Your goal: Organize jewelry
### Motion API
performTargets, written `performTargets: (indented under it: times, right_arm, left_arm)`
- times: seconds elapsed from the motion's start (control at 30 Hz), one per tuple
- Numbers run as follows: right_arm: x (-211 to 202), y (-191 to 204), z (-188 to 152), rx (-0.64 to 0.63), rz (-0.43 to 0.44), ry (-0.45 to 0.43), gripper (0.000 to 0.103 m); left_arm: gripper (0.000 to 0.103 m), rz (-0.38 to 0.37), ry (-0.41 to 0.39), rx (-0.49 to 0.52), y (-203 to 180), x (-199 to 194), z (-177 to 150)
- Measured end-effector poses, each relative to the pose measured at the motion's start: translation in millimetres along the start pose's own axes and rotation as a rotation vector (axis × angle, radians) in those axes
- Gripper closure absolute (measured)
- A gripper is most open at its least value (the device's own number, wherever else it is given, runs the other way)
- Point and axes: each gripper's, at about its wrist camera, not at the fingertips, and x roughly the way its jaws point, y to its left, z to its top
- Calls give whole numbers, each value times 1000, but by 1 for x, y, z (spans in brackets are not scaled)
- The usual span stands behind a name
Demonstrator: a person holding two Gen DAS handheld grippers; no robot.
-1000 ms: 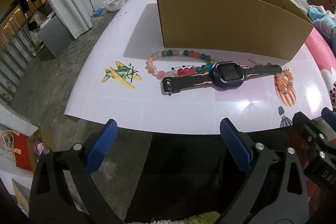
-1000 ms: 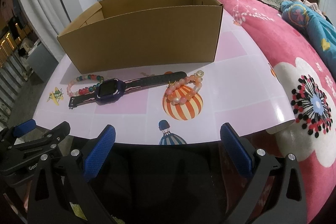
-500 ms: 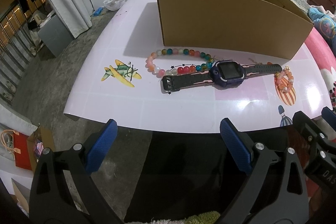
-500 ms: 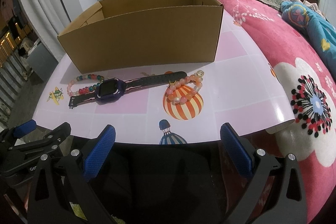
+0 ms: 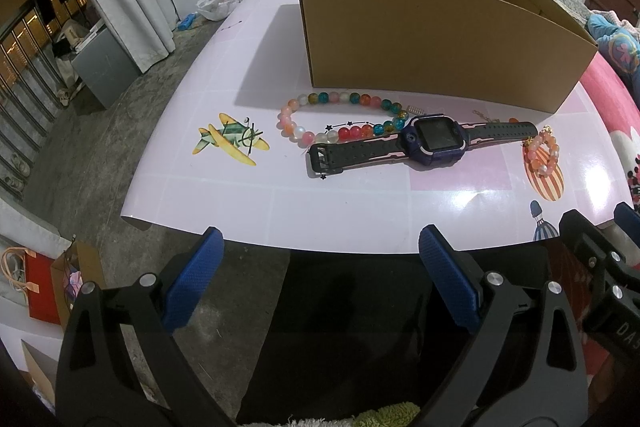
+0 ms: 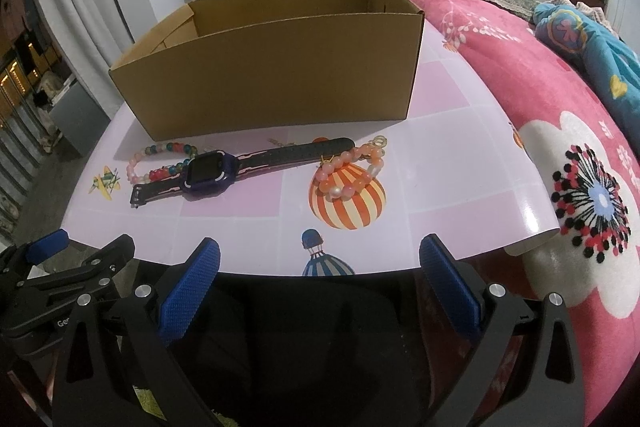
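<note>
The left gripper [image 5: 320, 283] and the right gripper [image 6: 320, 283] both hover before the counter [image 5: 360, 211] edge, their blue-padded fingers [image 5: 192, 283] spread wide and empty.

On the pink counter lie a dark plastic smartwatch [image 5: 434, 143], a multicoloured glass-bead bracelet [image 5: 340, 115] touching its strap, and a small peach bead bracelet [image 6: 352, 171] at its other end. Behind them stands an open brown cardboard box [image 5: 432, 43].

The bracelets probably are light, limp and slippery; pinch across one strand. The watch is stiffer; take its strap. Only partial letters "DAS" [image 5: 626, 331] and "Ge" [image 6: 62, 323] are readable on the gripper bodies.
</note>
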Motion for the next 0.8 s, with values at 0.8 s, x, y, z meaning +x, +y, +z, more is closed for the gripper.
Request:
performTargets:
  times: [0.8]
  right_arm:
    - [-6,-1,1,0,-41,-16,6]
  left_arm:
    - [8,-2,-7,-15,8,1,1]
